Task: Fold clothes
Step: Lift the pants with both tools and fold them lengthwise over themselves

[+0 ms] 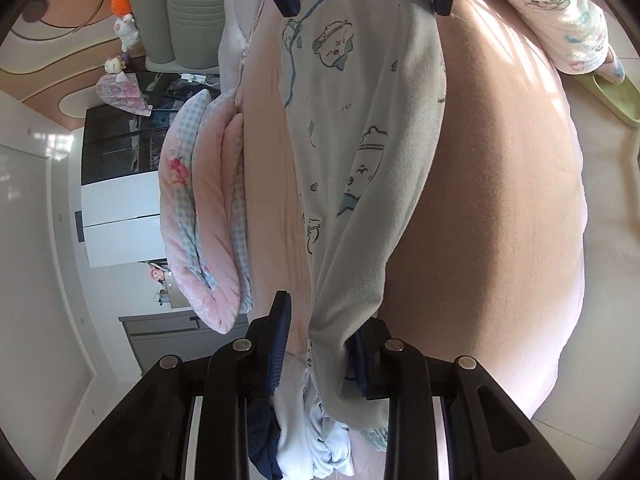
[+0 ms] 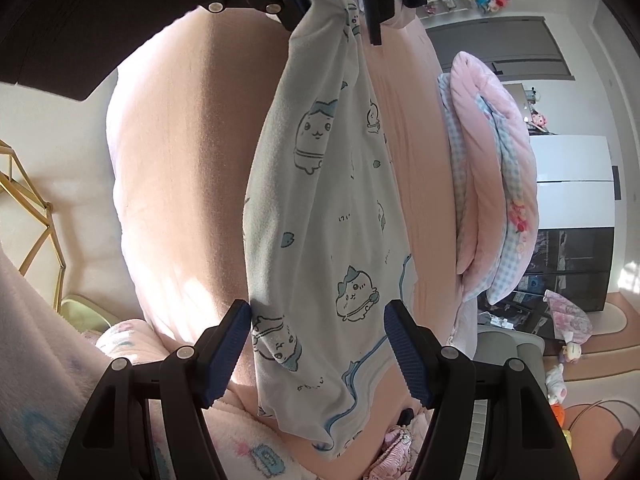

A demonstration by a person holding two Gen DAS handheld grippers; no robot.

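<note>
Pajama garment [image 1: 360, 128], pale blue fleece printed with cartoon animals, hangs stretched between the 2 grippers above a bed with a pink sheet [image 1: 500, 200]. In the left wrist view, going left to right: a row of plush toys [image 1: 116, 0] runs down the upper left edge, a black-and-white cabinet [image 1: 120, 184] stands at centre left, and a folded pink and blue-checked quilt [image 1: 204, 216] lies along the left side of the bed. The garment fills the middle of the frame, top to bottom. At the bottom centre the left gripper [image 1: 320, 348] has its jaws nearly together, pinching a gathered bunch of the fleece; more crumpled white and dark clothes [image 1: 296, 440] lie just beneath it. A fleece-clad sleeve [image 1: 568, 20] shows at the upper right.

In the right wrist view a gold wire frame [image 2: 32, 216] sits at the far left. At the bottom centre the right gripper [image 2: 318, 344] stands wide open, its blue-padded fingers [image 2: 226, 352] on either side of the garment's lower end; the left pad sits right at the cloth's edge, the right pad apart from it. The quilt lies at the right.
</note>
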